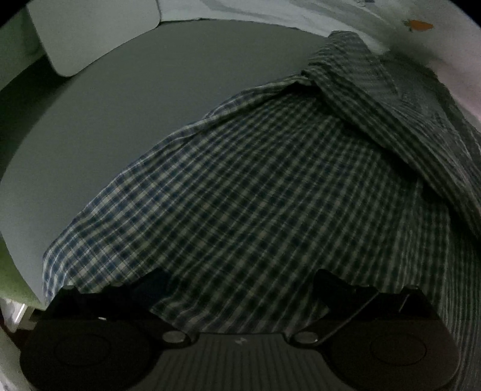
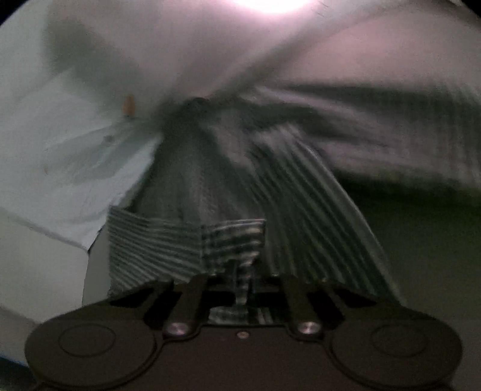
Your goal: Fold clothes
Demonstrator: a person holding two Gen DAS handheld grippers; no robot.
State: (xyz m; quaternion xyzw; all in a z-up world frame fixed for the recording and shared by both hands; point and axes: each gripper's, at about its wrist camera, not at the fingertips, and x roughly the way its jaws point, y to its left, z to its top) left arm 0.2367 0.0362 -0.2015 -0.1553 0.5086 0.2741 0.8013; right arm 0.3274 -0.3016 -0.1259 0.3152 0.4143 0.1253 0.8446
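A blue-and-white checked shirt (image 1: 255, 186) lies spread over a grey surface (image 1: 120, 120), its collar end bunched at the upper right. My left gripper (image 1: 240, 281) hovers over the shirt's near edge, open. Its fingers (image 1: 330, 285) stand wide apart with flat cloth between them and nothing pinched. In the blurred right wrist view, my right gripper (image 2: 245, 279) is shut on a narrow fold of the checked shirt (image 2: 186, 240), which stretches away from the jaws in a taut band.
A white cushion-like block (image 1: 90, 33) sits at the grey surface's far left corner. A pale sheet with an orange carrot print (image 1: 418, 25) lies behind the shirt. In the right wrist view there are a pale blue sheet (image 2: 60, 168) on the left and a bright light (image 2: 270, 4) at the top.
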